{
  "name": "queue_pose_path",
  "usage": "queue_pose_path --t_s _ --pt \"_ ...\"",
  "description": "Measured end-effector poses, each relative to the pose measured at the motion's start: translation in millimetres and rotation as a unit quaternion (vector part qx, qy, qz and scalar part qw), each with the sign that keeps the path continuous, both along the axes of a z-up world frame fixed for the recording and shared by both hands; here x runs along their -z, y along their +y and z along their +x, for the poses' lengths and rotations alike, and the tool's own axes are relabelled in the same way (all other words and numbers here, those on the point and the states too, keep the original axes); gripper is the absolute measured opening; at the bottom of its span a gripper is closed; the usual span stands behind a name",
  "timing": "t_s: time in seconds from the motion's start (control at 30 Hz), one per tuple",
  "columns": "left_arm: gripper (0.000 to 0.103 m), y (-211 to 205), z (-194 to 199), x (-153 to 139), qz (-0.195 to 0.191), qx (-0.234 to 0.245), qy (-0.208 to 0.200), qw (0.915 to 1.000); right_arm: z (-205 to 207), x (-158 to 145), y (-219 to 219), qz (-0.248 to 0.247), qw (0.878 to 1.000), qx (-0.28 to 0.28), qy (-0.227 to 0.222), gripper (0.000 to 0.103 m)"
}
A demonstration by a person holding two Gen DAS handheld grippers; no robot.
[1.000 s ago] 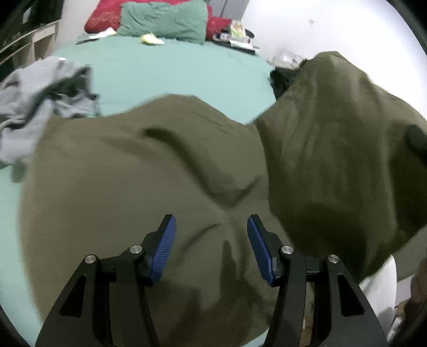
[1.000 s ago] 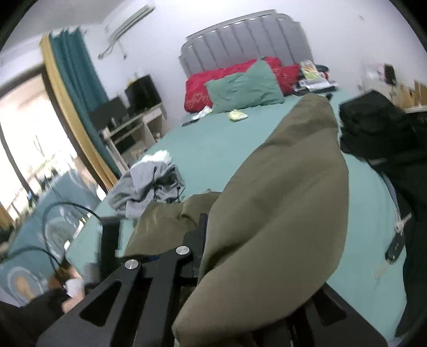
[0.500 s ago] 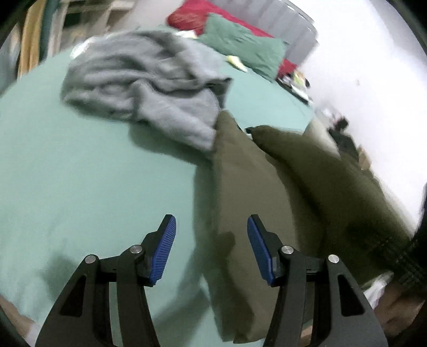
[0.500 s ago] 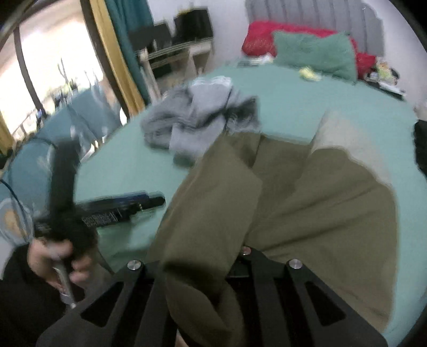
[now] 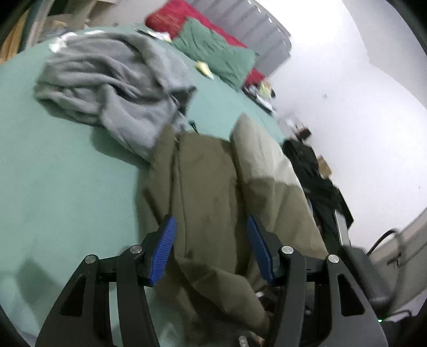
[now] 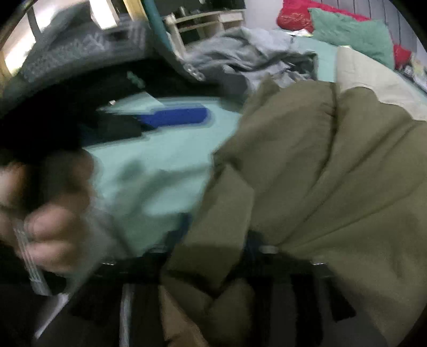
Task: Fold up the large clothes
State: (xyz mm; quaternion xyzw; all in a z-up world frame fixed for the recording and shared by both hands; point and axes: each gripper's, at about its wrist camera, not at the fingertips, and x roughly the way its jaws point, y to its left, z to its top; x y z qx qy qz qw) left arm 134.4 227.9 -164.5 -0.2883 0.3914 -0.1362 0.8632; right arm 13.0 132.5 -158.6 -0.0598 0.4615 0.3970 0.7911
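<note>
**Green bed, olive garment folded lengthwise**

Bedroom with a mint-green bed [image 5: 66, 173] filling both views, a grey padded headboard [image 5: 256, 29] and a white wall behind. At the head lie a red pillow [image 5: 170, 18] and a green pillow [image 5: 216, 53], with small papers just beside them. A crumpled grey garment [image 5: 106, 88] sits on the bed, its lower edge touching the top corner of the olive garment [image 5: 208, 186]. Dark clothes [image 5: 317, 181] are heaped along the bed's far side, near the olive cloth.

The olive garment lies in long lengthwise folds down the bed, a paler panel showing at its upper right. The left gripper [image 5: 210, 248] hangs above its lower part with the blue pads [image 5: 162, 251] spread wide and nothing between them. In the right wrist view, which is badly blurred, the same olive garment [image 6: 320, 173] bunches over the right gripper [image 6: 213, 253]; the cloth seems caught there, but whether its fingers are pressed together I cannot tell. The person's left hand [image 6: 45, 213] shows at the left of that view, gripping the other tool.

Half a second ago the left gripper pointed mostly at bare sheet beside the cloth; it now sits over the garment. The right gripper has come lower, and the garment's lifted edge has been laid across itself.
</note>
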Motion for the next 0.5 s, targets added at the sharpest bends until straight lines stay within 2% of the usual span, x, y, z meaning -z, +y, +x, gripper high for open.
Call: queue_pose_path --t_s 0.03,0.1,0.2,0.3,0.37,0.47,0.5 --pt "0.059 -7.5 1.8 0.2 0.013 0.003 0.008 0.9999 -6.0 -6.9 -1.3 -0.002 1.000 -0.006 -0.011 0.067" --pt "0.059 -17.3 5.9 -2.1 0.030 0.004 0.013 0.9994 -29.6 -33.6 -8.1 -0.016 0.997 -0.030 -0.076 0.068" --pt "0.059 -27.4 6.8 -18.5 0.034 0.005 0.002 0.9994 -42.6 -56.8 -33.0 -0.022 0.994 -0.023 -0.108 0.069" --pt "0.059 -47.0 20.4 -32.6 0.025 0.025 -0.006 0.9993 -38.2 -71.7 -75.7 -0.003 0.994 0.024 -0.107 0.069" --pt "0.060 -69.9 31.5 -35.3 0.033 0.059 -0.001 0.9977 -32.2 -79.9 -111.8 0.014 0.991 0.074 -0.108 0.070" --pt "0.061 -108.8 48.9 -22.7 0.084 0.114 0.033 0.9894 -19.1 -79.4 -164.2 0.014 0.982 0.150 -0.111 0.070" --pt "0.061 -124.2 57.3 -11.1 0.107 0.130 0.055 0.9842 -12.1 -74.4 -178.9 0.010 0.978 0.178 -0.107 0.070"
